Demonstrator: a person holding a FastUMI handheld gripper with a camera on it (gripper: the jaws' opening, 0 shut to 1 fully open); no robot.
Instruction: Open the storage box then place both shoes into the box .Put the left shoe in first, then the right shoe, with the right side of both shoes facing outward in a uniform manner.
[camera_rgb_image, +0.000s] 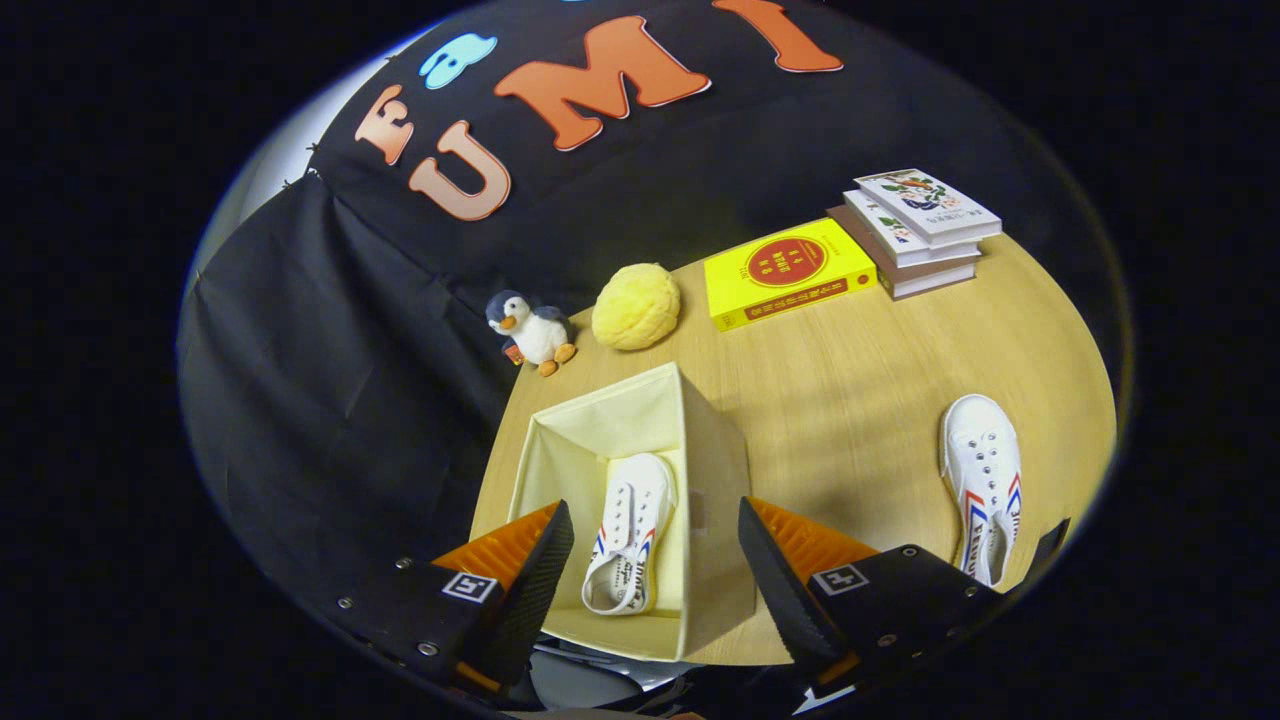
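Observation:
A cream fabric storage box (712, 470) stands open on the wooden table, just ahead of my fingers. One white shoe (630, 530) with red and blue stripes lies inside it, toe pointing away from me. A second matching white shoe (983, 480) lies on the table to the right of the box, beyond my right finger. My gripper (655, 575) hovers above the near part of the box, open wide, with nothing held; the shoe in the box shows through the gap between the fingers.
Beyond the box sit a small penguin plush (532, 332) and a yellow round plush (636, 306). Further right lie a yellow book (788, 272) and a stack of books (918, 230). Bare table (850, 390) spreads between the box and the second shoe.

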